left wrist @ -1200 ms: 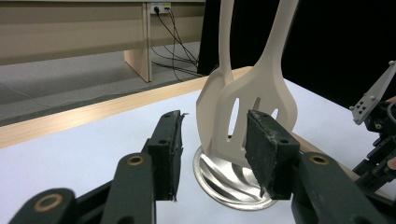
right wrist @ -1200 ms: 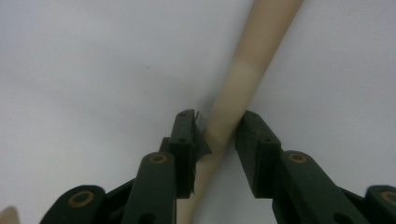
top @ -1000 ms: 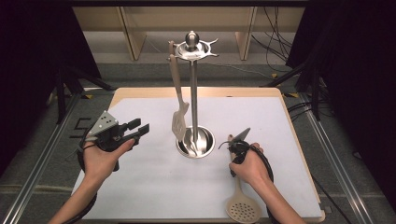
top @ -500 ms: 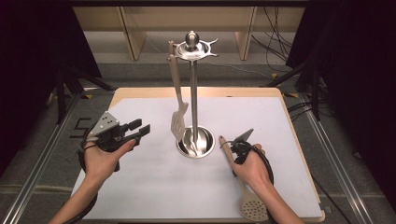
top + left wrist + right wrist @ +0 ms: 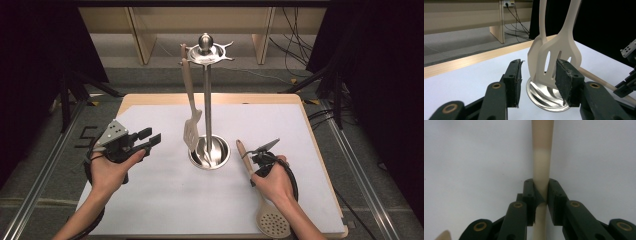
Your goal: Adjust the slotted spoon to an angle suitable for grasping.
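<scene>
Left gripper hovers left of the rack, jaws apart and empty; slotted turner hangs from the rack top; right gripper clamps the skimmer mid-handle, shaft squarely between the jaws, perforated head low by the table's near edge; judged light, stiff, smooth plastic, likely to pivot; a grip nearer the head should steady it.

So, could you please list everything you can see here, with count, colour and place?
Utensil stand: one, silver, mid-table.
Slotted spatula: one, beige, hanging from the stand's top.
Skimmer: one, beige, near right of the table, handle in the right hand-held gripper.
Table: one, white top with wood edge.
Cables: several, black, floor behind.
Left hand-held gripper: black, open, left of the stand.
Right hand-held gripper: black, shut on the skimmer's handle.
</scene>
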The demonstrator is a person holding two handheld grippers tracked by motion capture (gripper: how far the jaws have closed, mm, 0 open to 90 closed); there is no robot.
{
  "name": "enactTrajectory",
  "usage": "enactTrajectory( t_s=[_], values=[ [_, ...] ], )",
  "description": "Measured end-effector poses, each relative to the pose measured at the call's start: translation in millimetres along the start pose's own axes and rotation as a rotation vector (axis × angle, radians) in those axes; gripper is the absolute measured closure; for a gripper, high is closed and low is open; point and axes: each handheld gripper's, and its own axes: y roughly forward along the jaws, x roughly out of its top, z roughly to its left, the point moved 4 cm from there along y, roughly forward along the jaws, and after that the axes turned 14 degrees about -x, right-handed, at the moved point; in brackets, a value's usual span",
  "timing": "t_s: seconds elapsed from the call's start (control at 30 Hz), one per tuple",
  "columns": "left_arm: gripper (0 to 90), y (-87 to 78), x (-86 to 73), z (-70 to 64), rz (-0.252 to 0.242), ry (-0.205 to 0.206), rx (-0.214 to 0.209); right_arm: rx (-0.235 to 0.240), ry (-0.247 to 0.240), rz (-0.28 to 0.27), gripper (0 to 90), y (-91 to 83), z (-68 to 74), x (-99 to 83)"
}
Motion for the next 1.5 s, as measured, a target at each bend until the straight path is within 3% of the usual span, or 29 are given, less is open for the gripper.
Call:
enactTrajectory(
  t_s=[0.23,0.4,0.43,0.47,0.5,0.63,0.8,0.83,0.87,0.93,1.13,1.2,1.3,1.33,1.37,1.47,1.5],
  values=[
    [55.4,0.3,-0.1,-0.3,0.0,0.001,-0.001,0.062,0.048,-0.064,78.8,-8.5,-1.9,-3.4],
    [54.8,0.9,0.1,-1.1,-0.002,-0.001,-0.001,0.07,0.063,-0.14,78.8,-12.7,-5.4,-5.3],
    [54.6,0.9,0.2,-1.2,-0.003,-0.001,-0.001,0.079,0.041,-0.184,78.8,-12.9,-7.0,-5.8],
    [54.3,0.9,0.2,-1.1,-0.003,0.0,-0.002,0.112,0.068,-0.174,78.7,-17.9,-3.8,-8.5],
    [53.9,0.9,0.3,-0.9,-0.004,0.0,-0.001,0.1,-0.004,-0.284,78.7,-14.6,-9.8,-6.6],
    [52.3,1.7,-0.1,-1.5,-0.006,-0.004,-0.001,0.103,-0.015,-0.36,78.7,-21.4,-9.8,-10.0],
    [51.7,2.0,0.4,-1.9,-0.009,-0.001,-0.003,0.126,0.048,-0.395,78.7,-32.7,-1.6,-13.8],
    [51.5,2.0,0.5,-1.9,-0.01,0.001,-0.003,0.126,0.041,-0.424,78.7,-33.9,-1.6,-13.6],
    [51.5,2.1,0.7,-2.4,-0.012,0.0,-0.004,0.106,0.0,-0.478,78.8,-33.4,-4.5,-11.5],
    [51.1,2.6,1.2,-3.5,-0.017,-0.001,-0.009,0.107,0.003,-0.521,78.7,-37.0,-3.1,-11.7],
    [48.5,4.2,3.2,-6.8,-0.028,-0.003,-0.019,0.096,-0.034,-0.627,78.8,-44.5,1.4,-11.9],
    [47.9,4.3,3.9,-7.8,-0.033,-0.006,-0.023,0.11,-0.014,-0.649,78.8,-47.2,4.6,-12.0],
    [47.0,4.3,4.3,-8.1,-0.035,-0.007,-0.025,0.091,-0.056,-0.716,78.8,-51.7,3.1,-9.6],
    [47.0,4.2,4.4,-8.1,-0.035,-0.008,-0.025,0.1,-0.018,-0.697,78.8,-54.7,5.8,-11.9],
    [46.7,4.3,4.4,-8.2,-0.035,-0.011,-0.025,0.103,-0.044,-0.734,78.8,-56.1,4.9,-10.2],
    [46.6,4.1,4.7,-8.7,-0.035,-0.014,-0.026,0.111,-0.024,-0.755,78.8,-60.4,9.3,-10.6],
    [46.5,4.0,4.9,-8.7,-0.036,-0.013,-0.026,0.11,-0.057,-0.771,78.8,-61.1,7.6,-9.1]
  ],
)
